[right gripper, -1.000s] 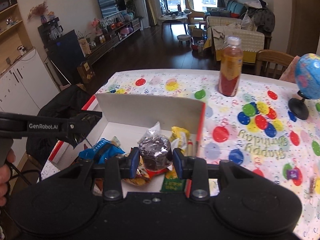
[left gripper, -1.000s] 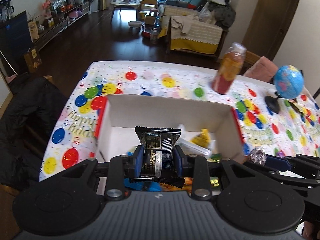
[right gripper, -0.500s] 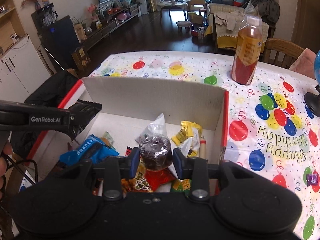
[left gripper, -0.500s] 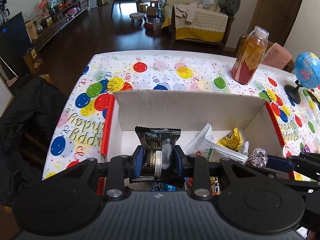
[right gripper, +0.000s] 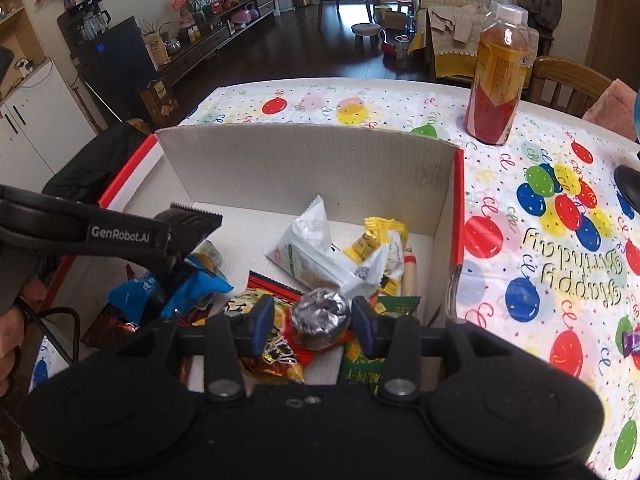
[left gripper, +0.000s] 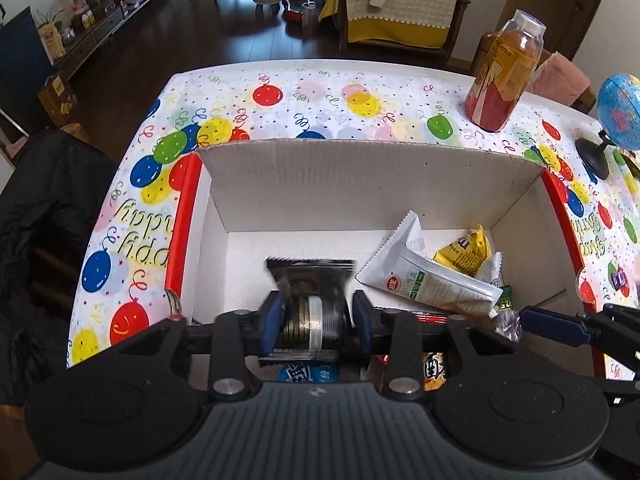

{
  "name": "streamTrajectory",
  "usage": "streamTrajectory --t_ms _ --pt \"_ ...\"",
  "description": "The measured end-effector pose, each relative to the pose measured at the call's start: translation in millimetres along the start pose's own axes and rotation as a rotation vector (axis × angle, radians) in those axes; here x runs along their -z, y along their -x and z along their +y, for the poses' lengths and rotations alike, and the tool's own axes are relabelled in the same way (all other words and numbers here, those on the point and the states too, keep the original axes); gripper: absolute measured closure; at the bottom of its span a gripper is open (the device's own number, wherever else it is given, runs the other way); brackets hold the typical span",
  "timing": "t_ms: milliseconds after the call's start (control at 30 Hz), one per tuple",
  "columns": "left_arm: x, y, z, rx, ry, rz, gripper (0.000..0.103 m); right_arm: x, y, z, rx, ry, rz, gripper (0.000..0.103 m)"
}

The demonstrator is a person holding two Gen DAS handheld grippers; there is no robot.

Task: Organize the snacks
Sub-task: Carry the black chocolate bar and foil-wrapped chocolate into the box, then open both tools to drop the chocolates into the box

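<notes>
A cardboard box (left gripper: 360, 176) with red edges sits on the balloon-print tablecloth, and several snack packets lie inside it. My left gripper (left gripper: 318, 320) hangs over the box's left half. Its jaws are opening, and a black snack packet (left gripper: 312, 292) between them is blurred and slipping loose. In the right wrist view, my right gripper (right gripper: 312, 324) is over the box's (right gripper: 304, 164) right half. Its jaws are opening too, and a foil-wrapped chocolate ball (right gripper: 320, 320) sits between the pads with a gap on its left side.
A white packet (left gripper: 424, 276), a yellow packet (left gripper: 464, 252) and a blue bag (right gripper: 160, 292) lie in the box. An orange drink bottle (right gripper: 500, 80) and a globe (left gripper: 622, 112) stand on the table beyond it. A purple candy (right gripper: 632, 342) lies at the right.
Both grippers have come down toward the box floor. Both pairs of jaws have spread, loosening the black packet and the foil ball.
</notes>
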State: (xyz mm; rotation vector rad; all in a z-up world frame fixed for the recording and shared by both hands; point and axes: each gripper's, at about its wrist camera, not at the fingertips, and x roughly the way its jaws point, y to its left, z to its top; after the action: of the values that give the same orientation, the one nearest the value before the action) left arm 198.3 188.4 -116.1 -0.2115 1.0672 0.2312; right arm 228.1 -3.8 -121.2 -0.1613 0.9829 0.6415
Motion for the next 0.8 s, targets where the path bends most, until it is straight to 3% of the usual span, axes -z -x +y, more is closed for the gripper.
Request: streamTrajectory --t_ms 133,267,367,433,633,800 --pt "2.9 8.5 0.3 0.008 0.011 -0.014 0.046 2.2 9.1 0.0 -0.010 -0.006 -0.015 0.052" --pt "7.6 19.9 -1.1 0.016 0.011 -0.026 0.045 5.4 22.0 1.0 -0.019 -0.004 -0.035 0.040" --pt "11.9 31.6 -3.5 0.017 0.004 -0.049 0.039 7.8 33.3 2.9 -0.022 0.000 -0.054 0.036" --pt "15.0 39.7 -3.9 0.026 0.009 -0.062 0.038 8.5 40.5 3.3 -0.028 -0.003 -0.065 0.028" --pt "24.4 63.0 -6.8 0.043 0.019 -0.101 0.037 12.9 62.7 6.8 -0.029 0.002 -0.100 0.023" --pt "33.5 84.3 -12.2 0.061 0.013 -0.140 0.030 16.6 82.5 6.0 -0.024 0.009 -0.129 0.020"
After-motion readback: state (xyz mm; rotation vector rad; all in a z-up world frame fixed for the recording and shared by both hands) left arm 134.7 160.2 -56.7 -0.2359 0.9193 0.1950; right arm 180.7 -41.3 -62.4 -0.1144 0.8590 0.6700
